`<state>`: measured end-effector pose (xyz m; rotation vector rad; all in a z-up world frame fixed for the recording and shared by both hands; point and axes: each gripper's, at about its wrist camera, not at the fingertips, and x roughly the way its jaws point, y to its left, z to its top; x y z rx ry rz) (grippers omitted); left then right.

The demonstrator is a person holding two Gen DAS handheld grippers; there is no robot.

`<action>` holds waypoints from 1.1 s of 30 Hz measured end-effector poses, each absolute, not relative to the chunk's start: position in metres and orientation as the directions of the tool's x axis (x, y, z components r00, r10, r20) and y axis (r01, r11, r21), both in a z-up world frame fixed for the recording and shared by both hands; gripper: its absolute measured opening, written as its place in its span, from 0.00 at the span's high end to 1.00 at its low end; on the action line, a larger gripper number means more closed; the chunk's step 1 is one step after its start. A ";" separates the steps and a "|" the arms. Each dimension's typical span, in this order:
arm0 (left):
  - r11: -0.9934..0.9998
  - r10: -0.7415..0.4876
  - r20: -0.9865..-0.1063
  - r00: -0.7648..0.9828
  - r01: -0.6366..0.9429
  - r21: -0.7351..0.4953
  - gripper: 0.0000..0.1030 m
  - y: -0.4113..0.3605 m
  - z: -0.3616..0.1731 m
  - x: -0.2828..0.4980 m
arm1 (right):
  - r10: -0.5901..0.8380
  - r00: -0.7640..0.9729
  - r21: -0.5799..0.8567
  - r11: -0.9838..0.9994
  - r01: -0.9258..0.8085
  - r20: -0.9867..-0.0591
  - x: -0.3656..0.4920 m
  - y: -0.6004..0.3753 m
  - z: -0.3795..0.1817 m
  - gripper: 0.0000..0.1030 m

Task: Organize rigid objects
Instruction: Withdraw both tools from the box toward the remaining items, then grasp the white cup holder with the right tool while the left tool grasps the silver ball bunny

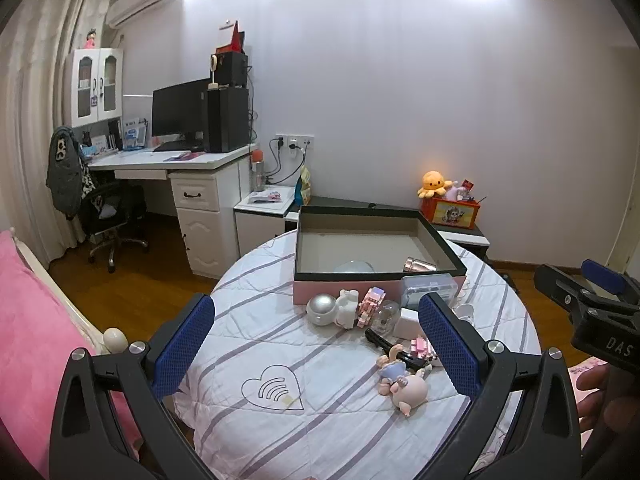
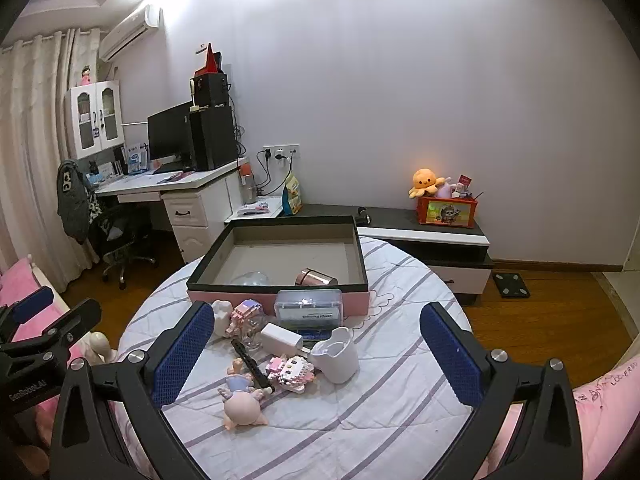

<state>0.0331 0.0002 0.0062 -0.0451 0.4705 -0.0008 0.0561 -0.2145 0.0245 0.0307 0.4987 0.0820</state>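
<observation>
A pink box with a black rim [image 1: 380, 216] [image 2: 280, 222] stands at the far side of the round table; inside lie a clear dome [image 2: 251, 279] and a copper tumbler [image 2: 316, 278]. In front of it lie a silver ball [image 1: 321, 308], pink block toys [image 2: 290, 370], a clear plastic case [image 2: 308, 306], a white charger [image 2: 280, 338], a white cup [image 2: 336, 354], a black stick [image 2: 252, 364] and a doll [image 1: 402, 380] [image 2: 242, 394]. My left gripper [image 1: 316, 344] hovers open above the near table. My right gripper [image 2: 316, 352] hovers open, nothing between its fingers.
The table wears a striped white cloth [image 1: 280, 360]. A pink bed [image 1: 28, 320] lies at the left, with a desk [image 1: 172, 160] and office chair [image 1: 108, 216] behind. A low cabinet [image 2: 432, 236] with a red toy bin [image 2: 446, 210] stands beyond the table.
</observation>
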 end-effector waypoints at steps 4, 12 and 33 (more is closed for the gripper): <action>0.999 -0.008 -0.466 0.885 -0.013 -0.042 0.00 -0.001 0.006 0.034 | 0.084 0.871 0.055 0.996 -0.066 -0.484 0.059 -0.218 0.022 0.00; 0.998 -0.006 -0.501 0.865 -0.024 -0.054 0.00 0.001 -0.004 0.050 | 0.094 0.854 0.065 0.995 -0.071 -0.512 0.072 -0.221 0.011 0.00; 0.998 -0.018 -0.688 0.726 -0.030 -0.059 0.00 -0.001 -0.087 0.141 | 0.115 0.667 0.095 0.993 -0.067 -0.736 0.150 -0.243 -0.081 0.00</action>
